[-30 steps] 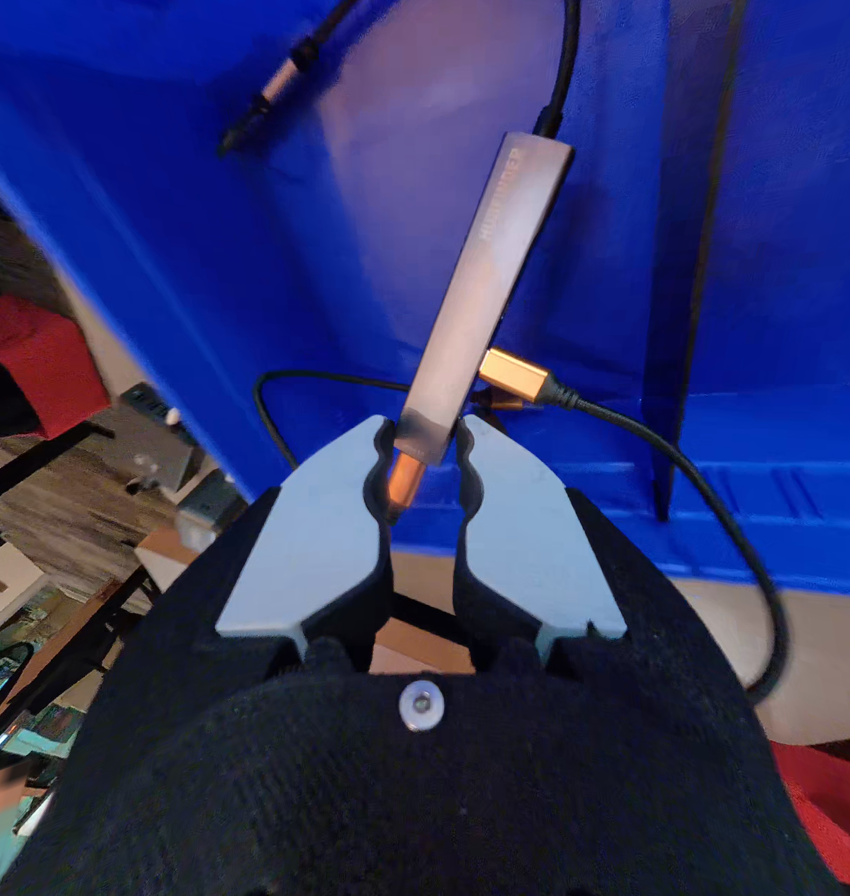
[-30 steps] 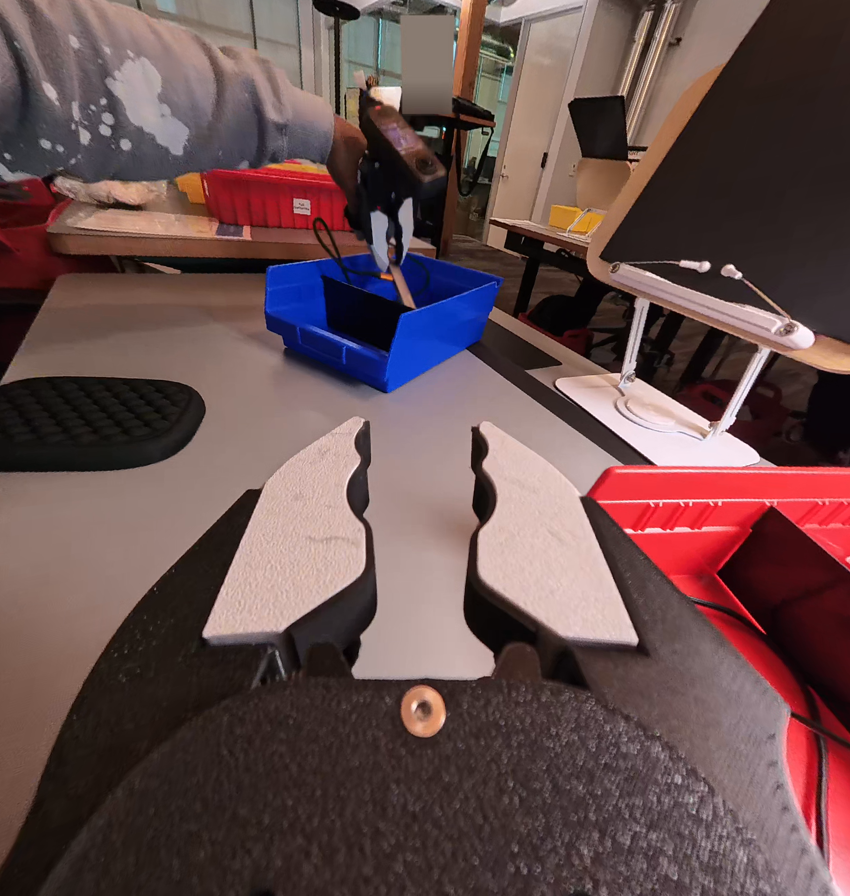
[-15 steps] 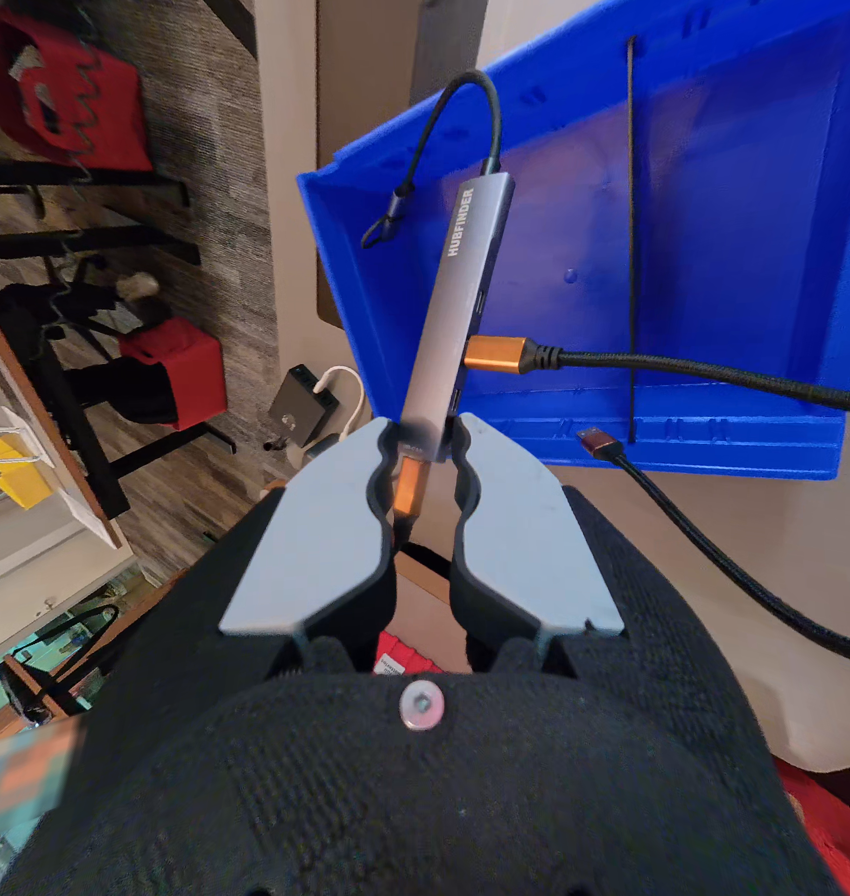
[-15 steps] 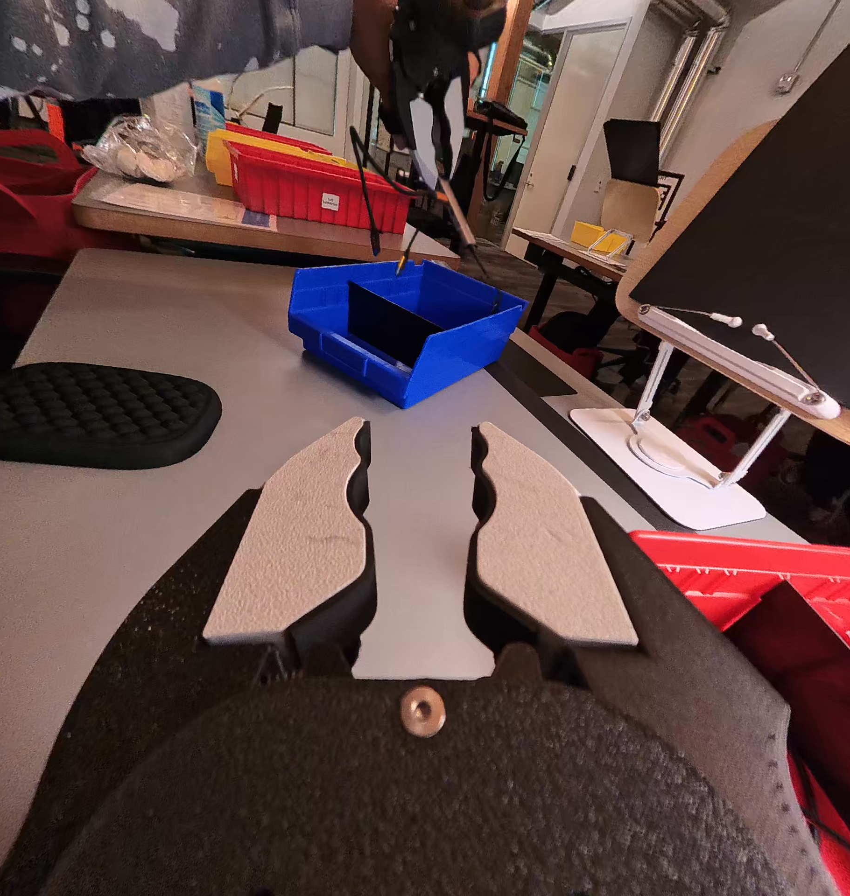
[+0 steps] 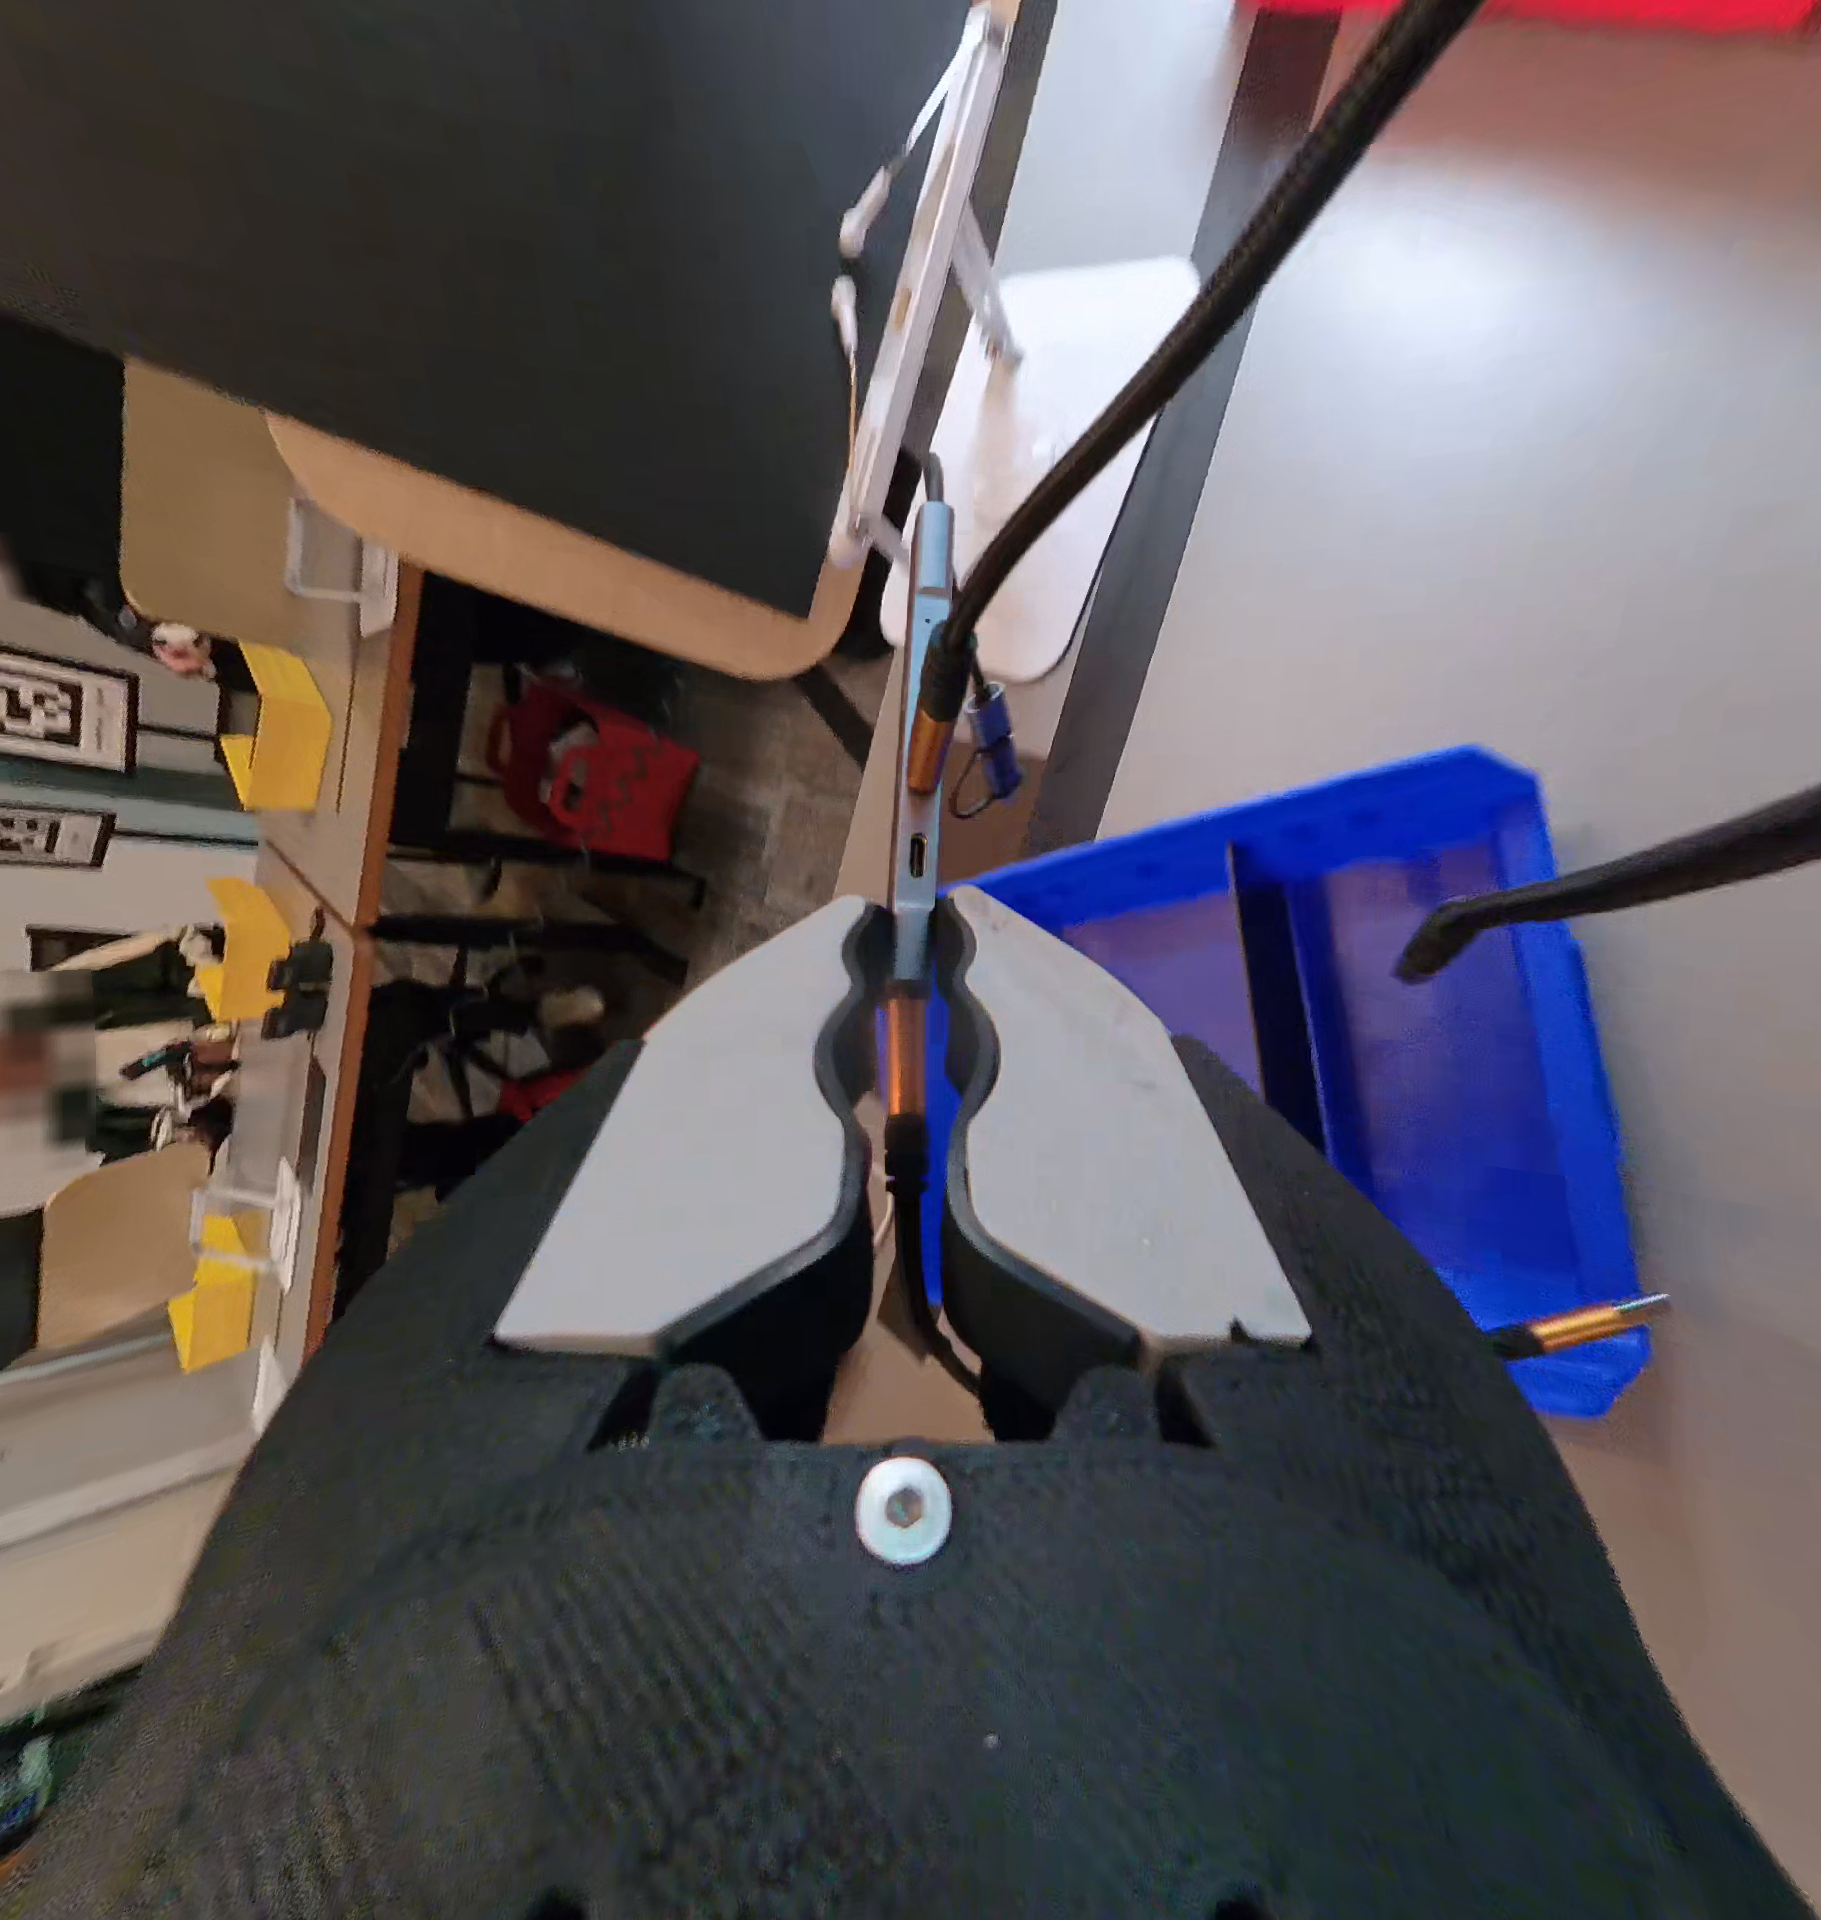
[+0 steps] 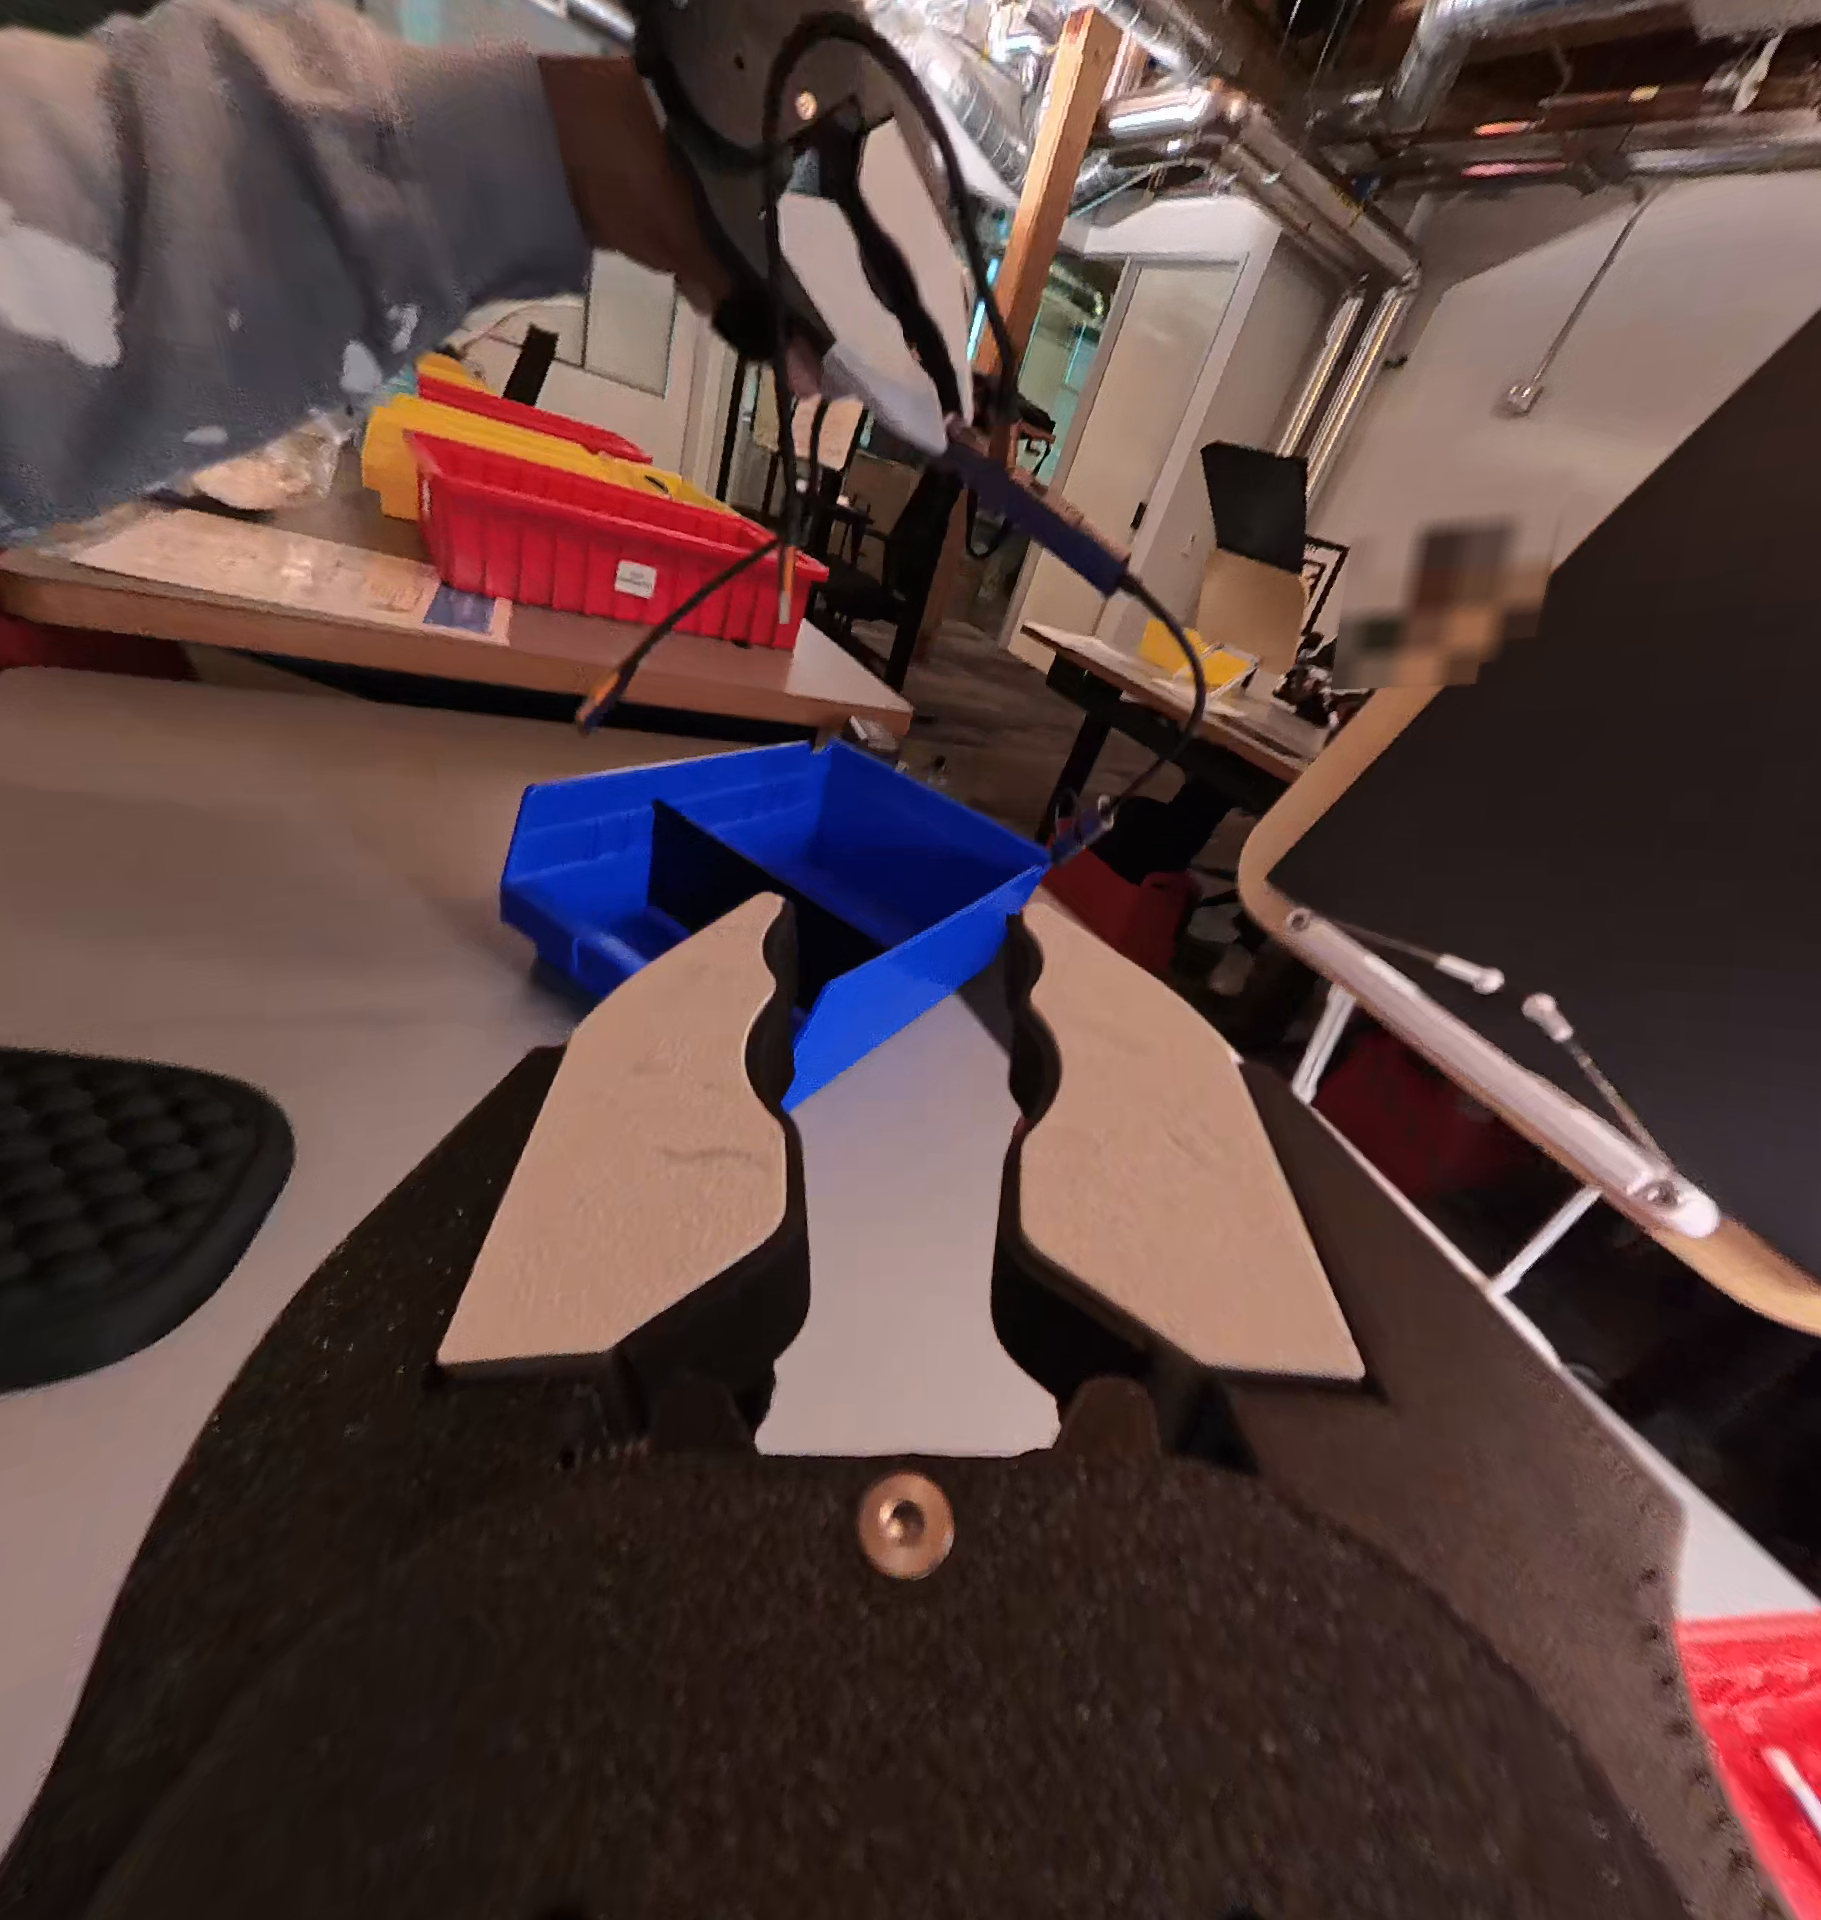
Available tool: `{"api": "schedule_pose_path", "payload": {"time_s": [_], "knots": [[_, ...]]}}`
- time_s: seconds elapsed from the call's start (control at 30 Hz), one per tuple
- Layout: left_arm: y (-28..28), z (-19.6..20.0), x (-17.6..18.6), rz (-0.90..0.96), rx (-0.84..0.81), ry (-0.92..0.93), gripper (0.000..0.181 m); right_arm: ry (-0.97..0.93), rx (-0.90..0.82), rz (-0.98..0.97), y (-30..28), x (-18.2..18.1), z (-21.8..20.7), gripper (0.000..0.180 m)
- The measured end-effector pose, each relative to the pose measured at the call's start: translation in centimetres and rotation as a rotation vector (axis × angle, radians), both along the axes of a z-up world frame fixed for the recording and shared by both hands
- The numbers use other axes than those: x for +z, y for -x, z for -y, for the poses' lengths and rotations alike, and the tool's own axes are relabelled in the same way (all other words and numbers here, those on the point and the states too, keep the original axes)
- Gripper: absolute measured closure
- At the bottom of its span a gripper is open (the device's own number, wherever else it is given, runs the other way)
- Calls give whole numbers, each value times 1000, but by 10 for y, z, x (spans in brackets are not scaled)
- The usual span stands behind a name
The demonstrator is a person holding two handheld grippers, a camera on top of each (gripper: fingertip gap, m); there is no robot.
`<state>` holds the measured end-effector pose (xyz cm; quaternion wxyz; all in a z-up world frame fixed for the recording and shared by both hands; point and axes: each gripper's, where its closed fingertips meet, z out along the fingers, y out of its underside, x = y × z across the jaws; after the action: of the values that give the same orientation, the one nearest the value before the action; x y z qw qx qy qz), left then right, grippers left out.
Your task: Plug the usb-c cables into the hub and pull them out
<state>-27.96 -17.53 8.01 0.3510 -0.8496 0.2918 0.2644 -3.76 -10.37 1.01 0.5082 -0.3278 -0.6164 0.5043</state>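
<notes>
My left gripper (image 5: 911, 914) is shut on the end of a slim grey hub (image 5: 921, 852) and holds it in the air above the blue bin (image 5: 1457, 1091). One orange-collared USB-C plug (image 5: 929, 727) sits in the hub's side. Another orange plug (image 5: 901, 1060) lies between the jaws at the hub's end. A loose orange plug (image 5: 1581, 1325) hangs over the bin. In the right wrist view the left gripper (image 6: 885, 312) holds the hub (image 6: 1031, 520) high, with cables dangling. My right gripper (image 6: 901, 914) is open and empty, low over the table, facing the blue bin (image 6: 584, 862).
A black textured mat (image 6: 85, 1195) lies on the table to the left. A red bin (image 6: 1779, 1714) is at the lower right. A black board on a white stand (image 6: 1612, 831) is at the right. Red and yellow bins (image 6: 594, 551) sit on a table behind. Left tips to right tips: about 25 centimetres.
My left gripper has lifted the hub and its cables out of the blue bin and turned them high above it. My right gripper has moved closer to the bin, staying open.
</notes>
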Motion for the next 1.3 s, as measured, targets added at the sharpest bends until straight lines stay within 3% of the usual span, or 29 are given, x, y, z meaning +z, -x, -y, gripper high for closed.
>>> {"api": "schedule_pose_path", "payload": {"time_s": [0.2,0.27,0.47,0.63,0.7,1.03,1.17,1.23,1.3], "knots": [[-65,-24,-4,99,-188,-149,171,-208,-172,-132,20,44,-23,139],[-88,-37,-7,126,-240,-216,171,-208,-203,-99,24,47,-31,146],[-142,-81,-3,215,-214,-539,171,243,-14,-5,28,36,-31,135],[-181,-115,-23,202,-160,-649,171,746,85,-74,17,56,-76,131],[-193,-125,-31,164,-151,-669,171,865,120,-46,16,52,-90,128],[-214,-141,-59,-115,-131,-641,172,1082,92,-13,28,27,-115,133],[-222,-142,-63,-241,-150,-653,172,1127,82,-13,29,18,-123,158],[-223,-143,-67,-206,-168,-636,172,1097,110,20,28,16,-123,161],[-229,-142,-74,-54,-225,-588,167,949,100,24,23,18,-125,164]]}}
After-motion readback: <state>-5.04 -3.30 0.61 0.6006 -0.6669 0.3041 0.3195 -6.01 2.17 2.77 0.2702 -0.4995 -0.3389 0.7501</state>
